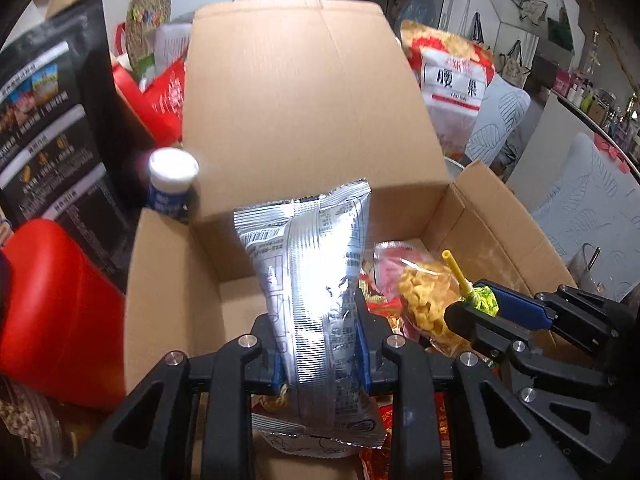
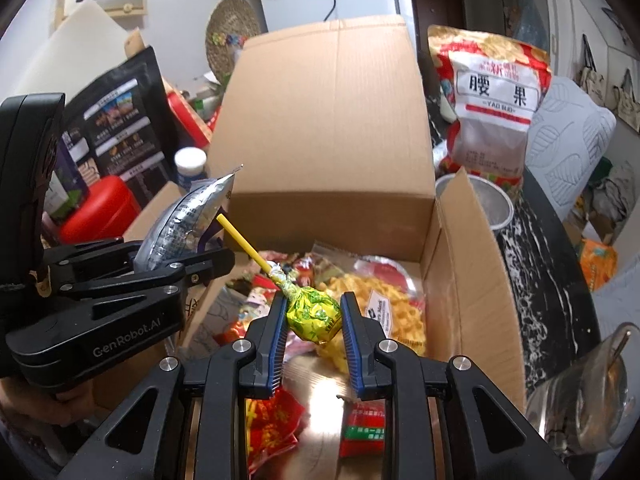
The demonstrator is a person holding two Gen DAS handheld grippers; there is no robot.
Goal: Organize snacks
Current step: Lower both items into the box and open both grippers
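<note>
A light, crinkly silver snack bag (image 1: 316,280) is pinched low by the left gripper (image 1: 320,344) and a small, hard lollipop (image 2: 314,314) is clamped at its wrapped head by the right gripper (image 2: 314,320), both over the near edge of the cardboard box (image 2: 460,280).

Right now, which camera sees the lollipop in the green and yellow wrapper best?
The right wrist view. There the lollipop in the green and yellow wrapper sits close and centred, clamped between the right gripper pads, its yellow stick pointing up-left. The left wrist view shows it only small at the right, partly hidden by the gripper.

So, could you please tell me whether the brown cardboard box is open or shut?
Open: the brown cardboard box has its far flap standing upright, and snack packets lie exposed inside.
</note>
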